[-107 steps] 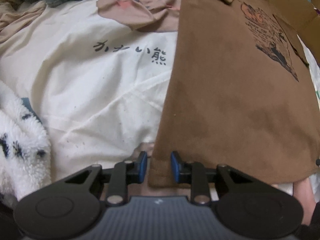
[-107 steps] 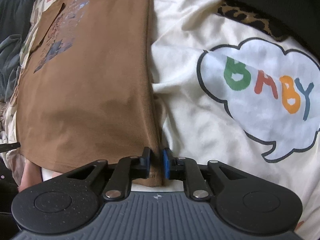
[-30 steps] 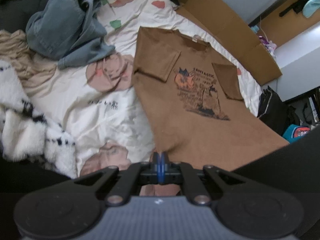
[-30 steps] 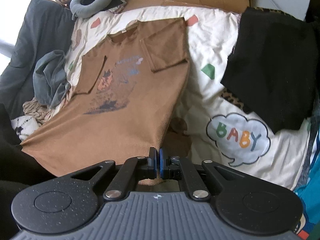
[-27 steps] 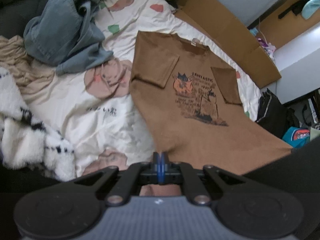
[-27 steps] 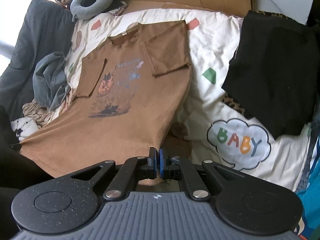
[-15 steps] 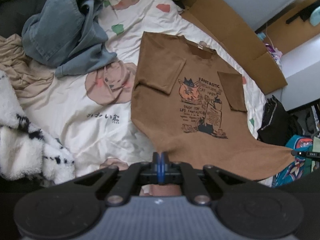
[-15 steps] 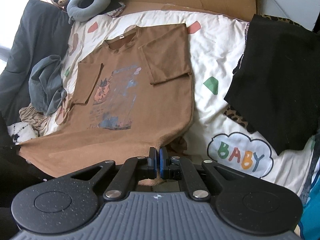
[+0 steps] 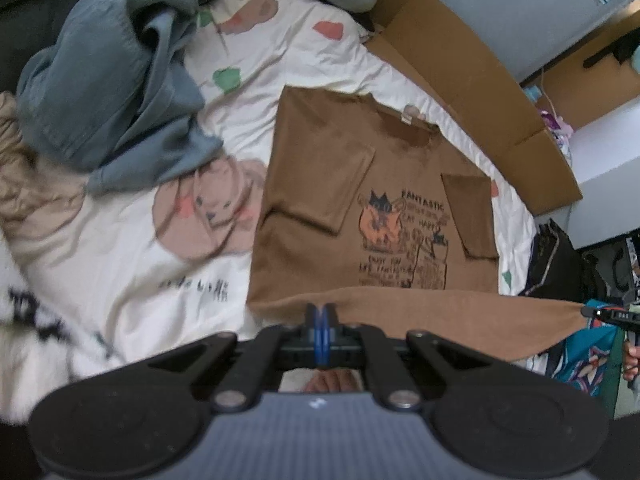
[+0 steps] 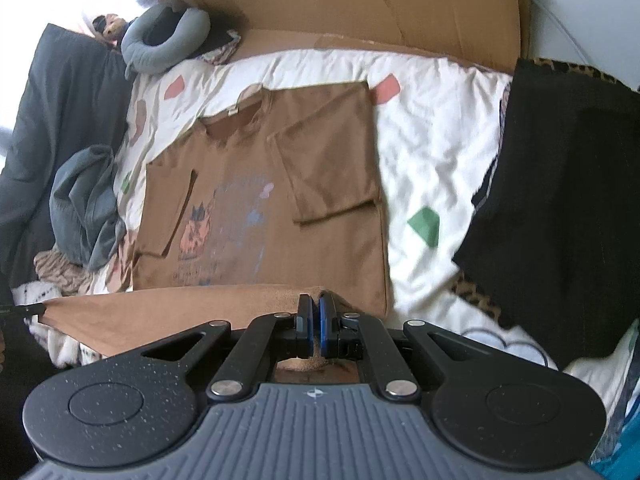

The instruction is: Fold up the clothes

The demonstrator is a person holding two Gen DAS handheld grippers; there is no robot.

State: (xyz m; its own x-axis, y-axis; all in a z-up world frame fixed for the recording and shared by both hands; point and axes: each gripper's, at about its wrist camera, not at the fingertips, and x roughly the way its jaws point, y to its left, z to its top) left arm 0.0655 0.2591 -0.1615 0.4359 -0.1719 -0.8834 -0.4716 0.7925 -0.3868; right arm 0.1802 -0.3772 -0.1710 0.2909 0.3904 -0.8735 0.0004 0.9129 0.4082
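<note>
Claws farther up the brown T-shirt

The brown T-shirt lies face up on the cream printed bedding, collar toward the far cardboard, both short sleeves folded inward over the chest. An orange-and-black cat print with dark lettering marks its front. Its bottom hem is lifted off the bed and stretched into a straight band across the lower part of the print.
</note>
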